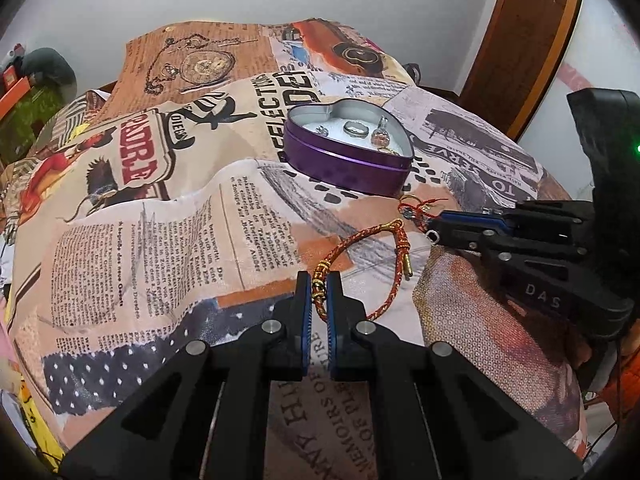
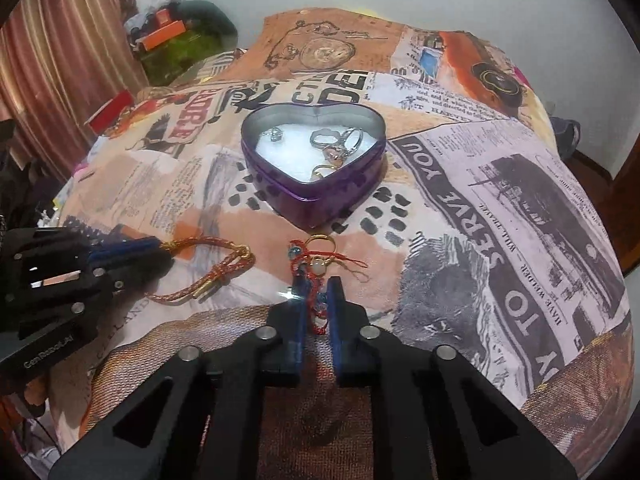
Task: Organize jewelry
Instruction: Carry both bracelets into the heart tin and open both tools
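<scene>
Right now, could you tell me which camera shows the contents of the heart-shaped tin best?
The right wrist view: it looks down into the purple heart-shaped tin, showing rings and small charms on its white lining. The left wrist view sees the tin more obliquely, its near wall hiding part of the floor.

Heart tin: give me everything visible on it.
The heart tin is a heart-shaped metal box with glossy purple outer walls and a bare silvery inside. It has no lid on and sits flat on the printed cloth, its point toward the grippers, beyond both bracelets. A white lining covers its floor, with silver rings, a small silver piece, a pinkish charm and a gold ring lying on it. Neither gripper touches it.
</scene>
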The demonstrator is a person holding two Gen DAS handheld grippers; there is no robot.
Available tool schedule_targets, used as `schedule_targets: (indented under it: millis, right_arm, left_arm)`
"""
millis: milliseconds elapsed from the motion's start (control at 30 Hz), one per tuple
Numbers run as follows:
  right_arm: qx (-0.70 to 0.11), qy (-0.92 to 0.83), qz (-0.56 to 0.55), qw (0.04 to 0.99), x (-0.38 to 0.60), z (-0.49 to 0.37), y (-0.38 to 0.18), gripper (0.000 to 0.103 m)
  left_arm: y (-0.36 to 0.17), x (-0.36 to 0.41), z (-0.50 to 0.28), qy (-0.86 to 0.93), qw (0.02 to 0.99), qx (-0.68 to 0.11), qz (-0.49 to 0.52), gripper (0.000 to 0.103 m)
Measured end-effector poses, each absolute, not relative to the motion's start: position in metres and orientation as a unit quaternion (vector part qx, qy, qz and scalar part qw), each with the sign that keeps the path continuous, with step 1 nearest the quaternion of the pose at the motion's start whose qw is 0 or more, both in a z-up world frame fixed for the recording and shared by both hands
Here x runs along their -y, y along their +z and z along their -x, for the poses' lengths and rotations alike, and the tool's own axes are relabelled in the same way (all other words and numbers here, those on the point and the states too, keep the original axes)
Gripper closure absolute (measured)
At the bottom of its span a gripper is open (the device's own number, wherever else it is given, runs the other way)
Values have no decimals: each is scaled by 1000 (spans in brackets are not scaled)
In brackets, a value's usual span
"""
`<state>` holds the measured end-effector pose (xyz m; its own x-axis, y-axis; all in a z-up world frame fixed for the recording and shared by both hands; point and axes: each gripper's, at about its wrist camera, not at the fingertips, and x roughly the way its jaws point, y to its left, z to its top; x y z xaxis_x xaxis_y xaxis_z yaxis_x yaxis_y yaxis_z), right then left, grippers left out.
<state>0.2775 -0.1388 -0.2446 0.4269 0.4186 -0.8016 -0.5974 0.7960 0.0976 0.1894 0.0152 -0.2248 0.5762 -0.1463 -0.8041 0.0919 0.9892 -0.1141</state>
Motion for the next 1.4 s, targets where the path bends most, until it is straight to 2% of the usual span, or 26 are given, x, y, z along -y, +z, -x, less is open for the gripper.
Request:
schedule_targets:
  millis: [167, 500, 767, 1400]
  right_arm:
    - [-437, 305, 73, 843, 146, -275, -235, 96]
    - [-378, 301, 50, 874, 165, -262, -181, 96]
    - [-365, 294, 41, 883, 173, -260, -166, 96]
    - [-340, 306, 33, 889, 165, -264, -139, 96]
  left_arm:
    - [-224, -17, -189, -66, 889, -453, 24, 97]
    - [-226, -25, -190, -68, 884, -461, 37, 97]
    - [-221, -32, -192, -73, 880, -465, 58, 98]
    - [-146, -31, -190, -59, 925, -374, 36, 98]
